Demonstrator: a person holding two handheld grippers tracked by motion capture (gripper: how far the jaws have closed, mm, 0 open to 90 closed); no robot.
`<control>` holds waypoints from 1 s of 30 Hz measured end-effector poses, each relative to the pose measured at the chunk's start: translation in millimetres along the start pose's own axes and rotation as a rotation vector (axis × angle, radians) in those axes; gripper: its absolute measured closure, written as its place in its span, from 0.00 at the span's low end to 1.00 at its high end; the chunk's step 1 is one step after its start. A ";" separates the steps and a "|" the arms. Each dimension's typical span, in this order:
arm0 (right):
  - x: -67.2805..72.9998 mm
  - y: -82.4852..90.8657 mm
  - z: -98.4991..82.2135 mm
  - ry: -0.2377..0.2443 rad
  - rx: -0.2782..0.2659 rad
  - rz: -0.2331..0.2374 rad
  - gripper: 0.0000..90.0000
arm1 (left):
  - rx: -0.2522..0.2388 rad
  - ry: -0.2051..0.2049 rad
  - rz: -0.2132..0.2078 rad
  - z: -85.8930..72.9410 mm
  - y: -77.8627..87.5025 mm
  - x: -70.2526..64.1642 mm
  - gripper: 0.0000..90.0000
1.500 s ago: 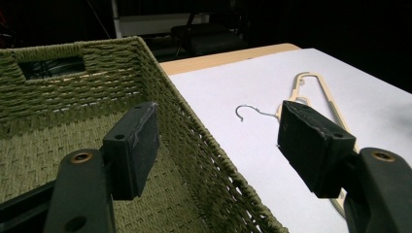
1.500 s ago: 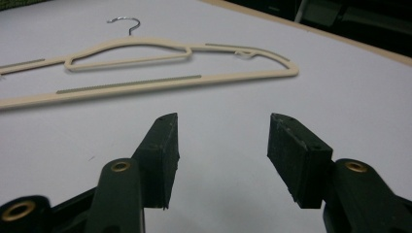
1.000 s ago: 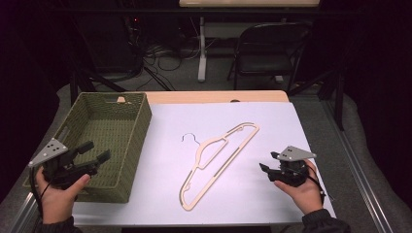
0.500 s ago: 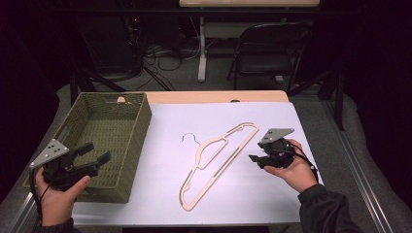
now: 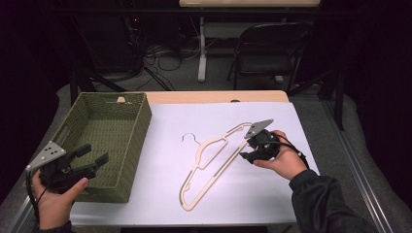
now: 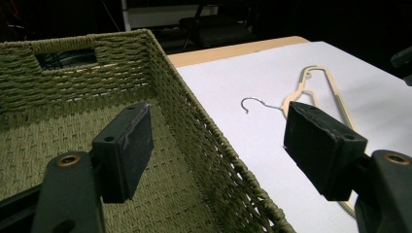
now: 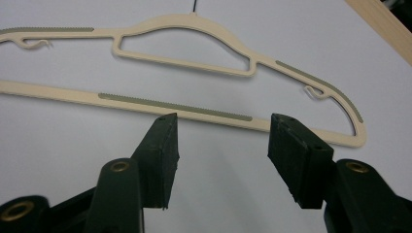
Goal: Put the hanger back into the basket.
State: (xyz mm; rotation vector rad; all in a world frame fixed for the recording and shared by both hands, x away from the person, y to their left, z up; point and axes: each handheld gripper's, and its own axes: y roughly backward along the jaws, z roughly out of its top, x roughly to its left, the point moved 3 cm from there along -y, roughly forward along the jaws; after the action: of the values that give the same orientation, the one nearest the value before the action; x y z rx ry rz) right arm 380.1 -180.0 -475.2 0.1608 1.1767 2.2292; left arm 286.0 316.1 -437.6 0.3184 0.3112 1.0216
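Cream plastic hanger [image 5: 210, 162] lies ungrabbed on white sheet; right gripper [image 7: 221, 145], jaws apart, just short at its 12 o'clock. Left gripper [image 6: 216, 145] gapes, empty, over green wicker basket [image 5: 127, 145].

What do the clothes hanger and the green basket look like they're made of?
The clothes hanger looks like matte cream plastic, thin and flat, with ribbed grey-green non-slip strips and a bare metal wire hook. The green basket looks woven from twisted olive cord, perhaps paper rope or seagrass; the braided texture shows clearly.
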 end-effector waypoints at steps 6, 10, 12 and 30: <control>-1.2 -2.0 24.9 0.063 0.073 0.025 0.53 | -0.015 0.010 -0.004 1.3 3.5 0.5 0.29; -5.1 -10.3 37.2 0.081 0.106 0.048 0.54 | -0.020 0.008 -0.006 2.7 4.1 0.4 0.29; -5.9 -13.6 41.5 0.090 0.126 0.057 0.54 | -0.023 0.012 -0.009 2.8 2.8 0.5 0.30; -8.2 -44.1 46.1 0.157 0.241 0.129 0.59 | -0.021 0.007 -0.009 3.6 0.7 0.0 0.30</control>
State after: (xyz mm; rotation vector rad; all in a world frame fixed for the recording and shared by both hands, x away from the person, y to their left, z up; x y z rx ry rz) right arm 423.9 -133.2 -480.8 0.1647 1.5603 2.2372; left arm 286.8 316.0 -434.1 0.2943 0.3079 1.0168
